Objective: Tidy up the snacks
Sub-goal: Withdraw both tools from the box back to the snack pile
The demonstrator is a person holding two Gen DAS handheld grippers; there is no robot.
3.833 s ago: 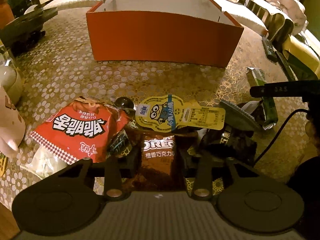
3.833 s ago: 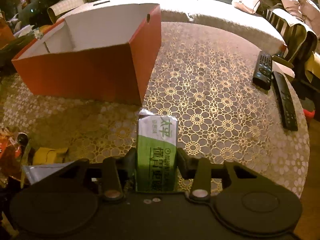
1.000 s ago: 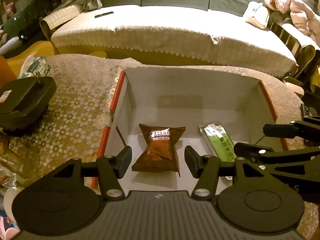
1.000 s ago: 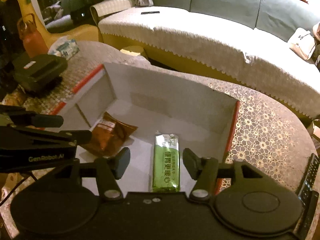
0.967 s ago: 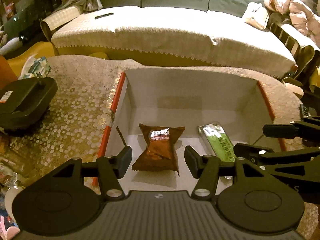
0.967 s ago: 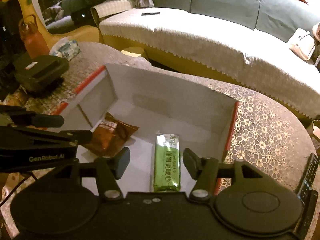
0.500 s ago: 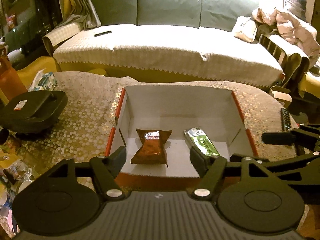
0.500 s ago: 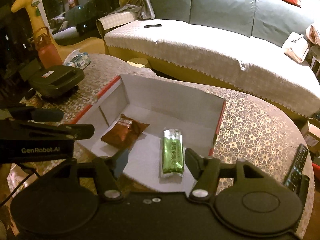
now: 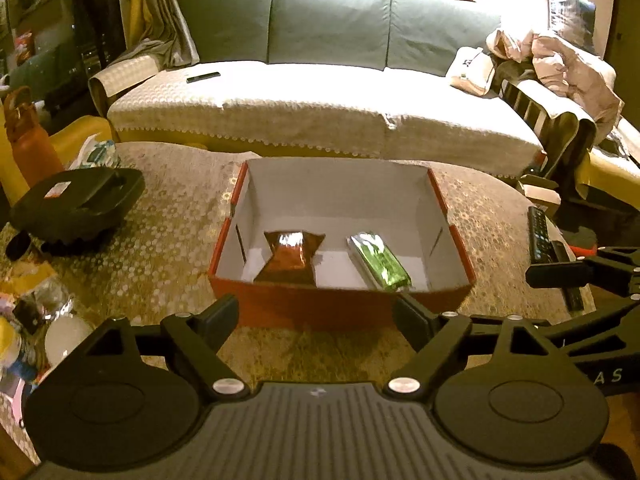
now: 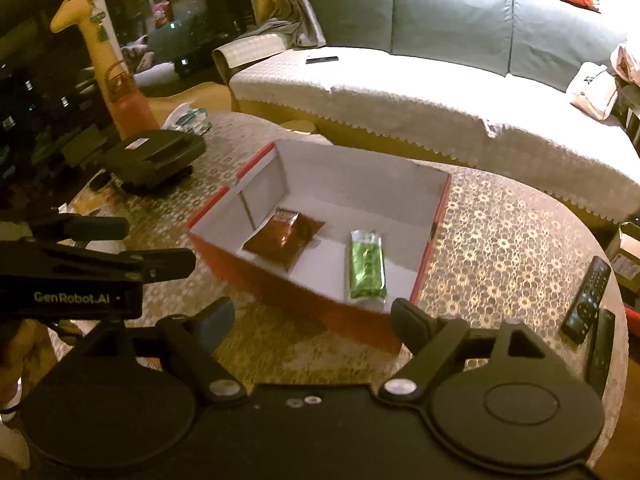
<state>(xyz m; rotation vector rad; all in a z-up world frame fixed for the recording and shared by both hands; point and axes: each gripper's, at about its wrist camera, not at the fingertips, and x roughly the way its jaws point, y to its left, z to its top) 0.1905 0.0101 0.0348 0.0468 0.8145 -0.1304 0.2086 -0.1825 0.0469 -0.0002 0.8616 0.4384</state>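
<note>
A red cardboard box (image 9: 340, 310) with a white inside stands on the table; it also shows in the right wrist view (image 10: 312, 300). Inside lie a brown Oreo packet (image 9: 291, 256) on the left and a green snack bar (image 9: 380, 262) on the right; both show in the right wrist view, the packet (image 10: 286, 240) and the bar (image 10: 366, 266). My left gripper (image 9: 316, 320) is open and empty, on the near side of the box and above it. My right gripper (image 10: 312, 322) is open and empty, near the box's front right corner.
Loose snack packets (image 9: 36, 320) lie at the table's left edge. A black appliance (image 9: 76, 204) stands at the left. Two remotes (image 10: 588, 300) lie at the table's right. A sofa (image 9: 320, 112) runs behind the table. A giraffe toy (image 10: 96, 44) stands far left.
Both grippers let go of the Oreo packet and the green bar in the box, then rose and drew back toward me. The jaws stand wider open now.
</note>
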